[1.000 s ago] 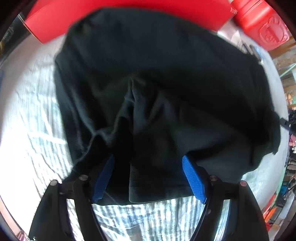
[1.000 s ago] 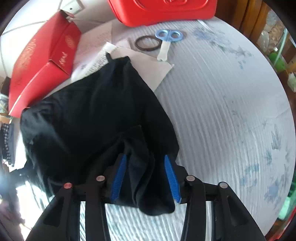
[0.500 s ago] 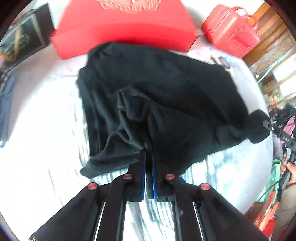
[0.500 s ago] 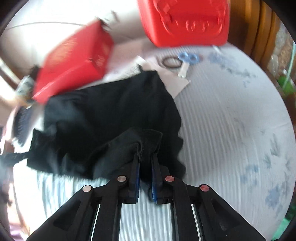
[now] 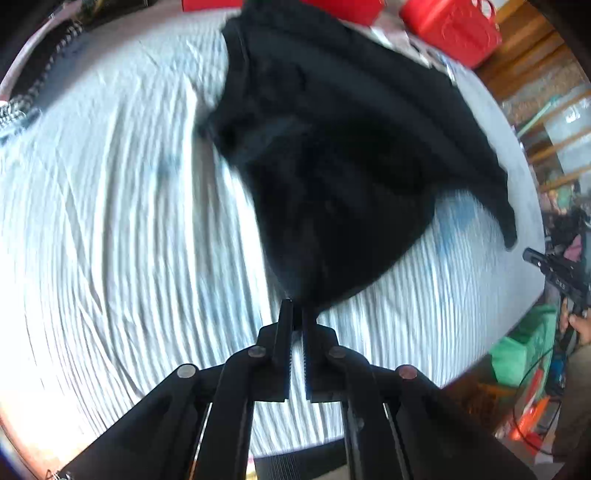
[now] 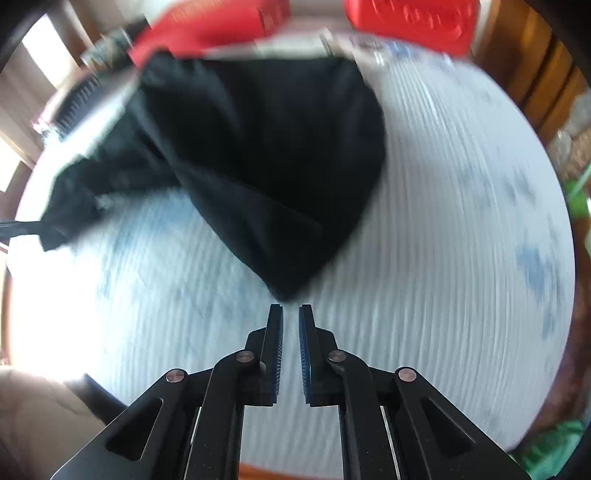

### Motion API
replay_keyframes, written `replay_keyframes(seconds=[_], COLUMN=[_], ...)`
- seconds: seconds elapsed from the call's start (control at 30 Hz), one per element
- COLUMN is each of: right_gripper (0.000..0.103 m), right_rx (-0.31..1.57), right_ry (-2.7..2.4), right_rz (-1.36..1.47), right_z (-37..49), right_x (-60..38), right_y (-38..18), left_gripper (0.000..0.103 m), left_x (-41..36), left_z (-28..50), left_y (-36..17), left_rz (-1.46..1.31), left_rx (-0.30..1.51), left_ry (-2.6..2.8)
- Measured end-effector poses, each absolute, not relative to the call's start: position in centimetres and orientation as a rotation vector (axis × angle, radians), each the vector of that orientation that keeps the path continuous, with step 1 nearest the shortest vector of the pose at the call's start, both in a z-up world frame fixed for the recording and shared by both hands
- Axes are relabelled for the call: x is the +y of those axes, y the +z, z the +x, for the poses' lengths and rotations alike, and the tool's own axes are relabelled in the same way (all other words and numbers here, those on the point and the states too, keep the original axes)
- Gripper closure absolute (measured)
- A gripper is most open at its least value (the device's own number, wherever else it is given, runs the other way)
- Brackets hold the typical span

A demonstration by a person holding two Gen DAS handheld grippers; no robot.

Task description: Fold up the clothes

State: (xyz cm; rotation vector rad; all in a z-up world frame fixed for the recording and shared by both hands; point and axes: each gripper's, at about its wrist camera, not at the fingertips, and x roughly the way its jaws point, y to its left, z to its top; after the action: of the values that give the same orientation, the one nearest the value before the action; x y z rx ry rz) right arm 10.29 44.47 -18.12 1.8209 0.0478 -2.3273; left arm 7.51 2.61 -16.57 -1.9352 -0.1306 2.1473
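Note:
A black garment (image 5: 332, 147) lies stretched over a pale striped bedsheet (image 5: 110, 221). My left gripper (image 5: 297, 306) is shut on its near corner, and the cloth pulls taut from the fingertips toward the far side. In the right wrist view the same garment (image 6: 266, 158) comes to a point just ahead of my right gripper (image 6: 291, 310). Its jaws stand nearly shut with a narrow gap, and the cloth's tip looks just beyond them. The view is blurred, so I cannot tell whether they hold it.
A red case (image 5: 450, 26) and a red box (image 5: 332, 5) stand at the far edge of the bed; they also show in the right wrist view (image 6: 410, 22). Dark patterned cloth (image 5: 22, 107) lies at the far left. Clutter and a green bag (image 5: 524, 350) are off the right edge.
Both grippers closed on the garment's near corners, then pulled back toward me, stretching the cloth. The right gripper's jaws now show a slight gap with the cloth tip ahead of them.

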Motion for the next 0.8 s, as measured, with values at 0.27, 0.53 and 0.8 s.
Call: replay_keyframes(seconds=[0.27,0.53,0.8], right_gripper=[0.068,0.055,0.086], right_rx=[-0.184,-0.387,-0.277], right_ry=[-2.438,-2.519,-2.453], right_rz=[1.762,1.69,1.697], right_z=[11.2,7.1,5.3], right_x=[46.7,45.8,42.2], right_y=[-16.1,-16.2,-19.1], left_gripper=[0.098,0.038,0.091], left_x=[1.9,2.0,4.9], left_z=[6.6,3.6,3.5], left_y=[-12.8,-15.0,-19.5], left_rz=[-1.852,-1.836,-1.955], left_rx=[-0.076,-0.179,-0.13], left_ry=[2.333,2.48,2.39])
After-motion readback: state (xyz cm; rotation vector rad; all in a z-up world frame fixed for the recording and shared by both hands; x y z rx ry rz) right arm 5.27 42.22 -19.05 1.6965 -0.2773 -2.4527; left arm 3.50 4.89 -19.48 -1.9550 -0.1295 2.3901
